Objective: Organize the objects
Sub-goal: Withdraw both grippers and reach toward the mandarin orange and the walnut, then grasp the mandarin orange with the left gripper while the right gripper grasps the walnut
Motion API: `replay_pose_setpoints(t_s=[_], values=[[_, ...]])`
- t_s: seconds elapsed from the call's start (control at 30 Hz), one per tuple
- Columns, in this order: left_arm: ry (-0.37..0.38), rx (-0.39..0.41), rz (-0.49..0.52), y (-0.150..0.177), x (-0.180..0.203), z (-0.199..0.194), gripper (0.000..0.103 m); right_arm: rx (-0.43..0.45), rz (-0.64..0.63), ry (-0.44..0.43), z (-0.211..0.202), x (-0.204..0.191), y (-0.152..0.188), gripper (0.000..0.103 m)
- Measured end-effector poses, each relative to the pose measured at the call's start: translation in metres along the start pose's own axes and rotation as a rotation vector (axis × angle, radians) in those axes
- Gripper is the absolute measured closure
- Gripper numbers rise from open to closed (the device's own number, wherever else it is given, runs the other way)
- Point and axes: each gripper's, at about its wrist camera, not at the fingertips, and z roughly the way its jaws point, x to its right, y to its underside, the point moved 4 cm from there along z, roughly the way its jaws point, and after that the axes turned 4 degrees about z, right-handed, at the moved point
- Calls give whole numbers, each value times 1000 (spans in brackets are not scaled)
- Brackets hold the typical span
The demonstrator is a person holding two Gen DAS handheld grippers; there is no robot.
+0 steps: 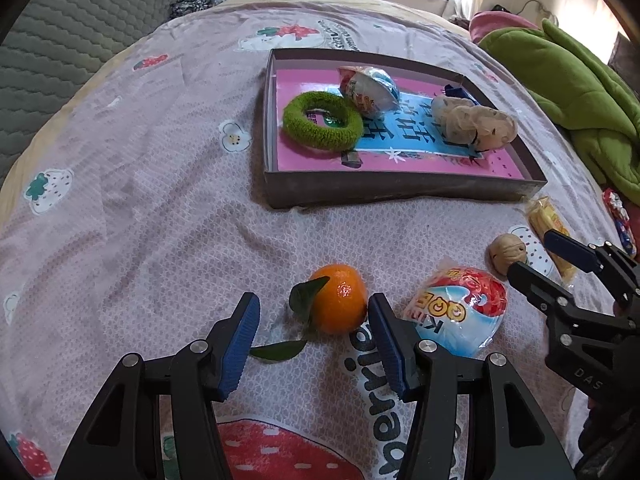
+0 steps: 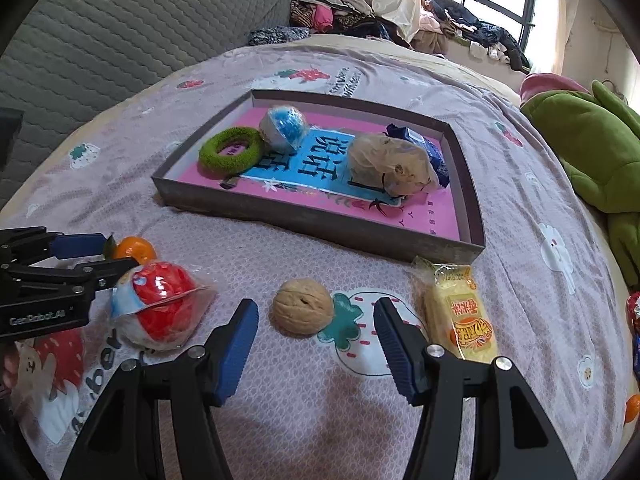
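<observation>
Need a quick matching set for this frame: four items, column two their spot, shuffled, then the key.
Things:
1. tangerine
2. walnut
3. green ring
4. yellow snack pack

Places:
A. inside the box
B. on the bedspread, ahead of the open left hand-held gripper
C. on the bedspread, just outside the box's near corner
D. on the bedspread, ahead of the open right hand-held gripper

Pairs: 1-B, 2-D, 3-A, 4-C

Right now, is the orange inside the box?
No, the orange lies on the bedspread in front of the box, just ahead of the left gripper and its open jaws.
</observation>
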Motion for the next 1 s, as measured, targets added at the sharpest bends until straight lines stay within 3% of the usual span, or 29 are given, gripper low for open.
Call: replay_pose_setpoints(t_s=[0.27,0.57,0.77,0.9,1.0], values=[[2,1,-11,-2,1,6,45,2,-14,-4,9,-2,-1,44],[9,-6,-32,-4,1,14,46,-15,-4,-25,17,-2,2,59],[12,6,-32,-7,2,15,53,-16,3,-42,21,-4,3,67],[34,8,-36,-6,4,15,67,-8,6,-49,21,-5,2,67],[26,11,-25,-6,7,15,67,-9,5,-60,21,-5,2,67]])
